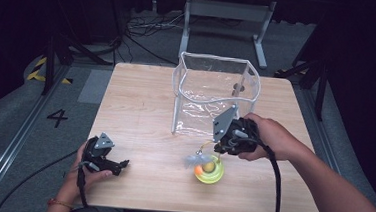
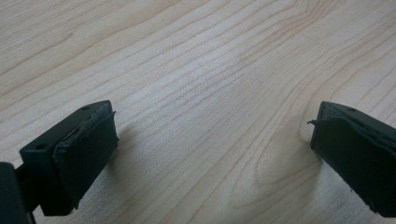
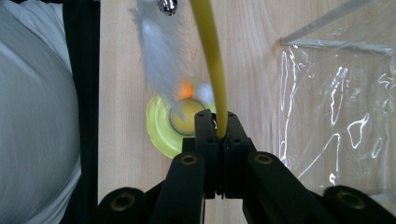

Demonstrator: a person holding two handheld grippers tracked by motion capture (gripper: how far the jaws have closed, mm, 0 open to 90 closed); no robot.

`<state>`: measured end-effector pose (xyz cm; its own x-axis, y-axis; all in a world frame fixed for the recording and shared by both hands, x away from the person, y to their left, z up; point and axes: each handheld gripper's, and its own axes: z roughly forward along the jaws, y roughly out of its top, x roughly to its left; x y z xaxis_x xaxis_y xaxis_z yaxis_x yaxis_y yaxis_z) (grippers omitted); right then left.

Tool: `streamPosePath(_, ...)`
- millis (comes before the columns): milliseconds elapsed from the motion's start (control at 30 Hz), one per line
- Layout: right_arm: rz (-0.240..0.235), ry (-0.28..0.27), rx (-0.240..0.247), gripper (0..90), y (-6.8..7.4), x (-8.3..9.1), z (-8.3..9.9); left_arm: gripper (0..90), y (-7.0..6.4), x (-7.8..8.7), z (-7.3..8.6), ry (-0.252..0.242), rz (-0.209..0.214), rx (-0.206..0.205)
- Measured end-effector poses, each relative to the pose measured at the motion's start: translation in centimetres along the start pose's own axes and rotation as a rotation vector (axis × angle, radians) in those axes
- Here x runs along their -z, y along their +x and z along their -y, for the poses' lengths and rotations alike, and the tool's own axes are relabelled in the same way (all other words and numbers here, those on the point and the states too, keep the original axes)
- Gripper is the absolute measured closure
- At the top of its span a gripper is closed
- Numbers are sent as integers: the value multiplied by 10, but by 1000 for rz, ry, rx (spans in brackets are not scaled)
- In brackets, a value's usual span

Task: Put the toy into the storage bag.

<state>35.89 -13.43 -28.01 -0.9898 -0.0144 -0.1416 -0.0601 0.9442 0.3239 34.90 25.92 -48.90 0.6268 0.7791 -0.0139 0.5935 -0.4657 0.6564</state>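
Left tool (image 1: 122, 164) rests low at the near left corner of the counter (image 1: 140, 107), jaws spread wide over bare wood, nothing between them. Right tool (image 1: 219, 149) sits right of centre, jaws pressed together on a thin yellow wand (image 3: 211, 56) of a cat toy. White feather (image 3: 156, 46) and a small silver bell (image 3: 167, 5) hang from the wand's far end. Toy's round yellow-green base (image 1: 210, 171) sits on the counter just below the right tool, with an orange ball (image 1: 199, 170) in it. Clear plastic box (image 1: 214, 93) stands just behind, open at the top
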Motion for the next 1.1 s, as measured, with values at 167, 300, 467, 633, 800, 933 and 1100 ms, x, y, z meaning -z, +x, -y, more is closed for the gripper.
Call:
streamPosePath(167,28,-1,-26,887,-3,16,11,9,0,0,0,0,0,0)
streamPosePath(300,54,-18,-58,887,-5,31,21,9,0,0,0,0,0,0)
streamPosePath(467,87,-23,-83,887,-7,53,32,10,0,0,0,-3,-3,-3)
streamPosePath(633,129,-24,-116,887,-11,75,38,10,0,0,0,0,1,-5)
streamPosePath(800,175,-31,-144,887,-17,101,43,10,0,0,0,0,1,-5)
streamPosePath(933,204,-51,-162,887,-20,119,47,10,0,0,0,0,1,-5)
streamPosePath(1100,224,-58,-194,886,-33,137,50,13,0,0,0,-2,3,0)
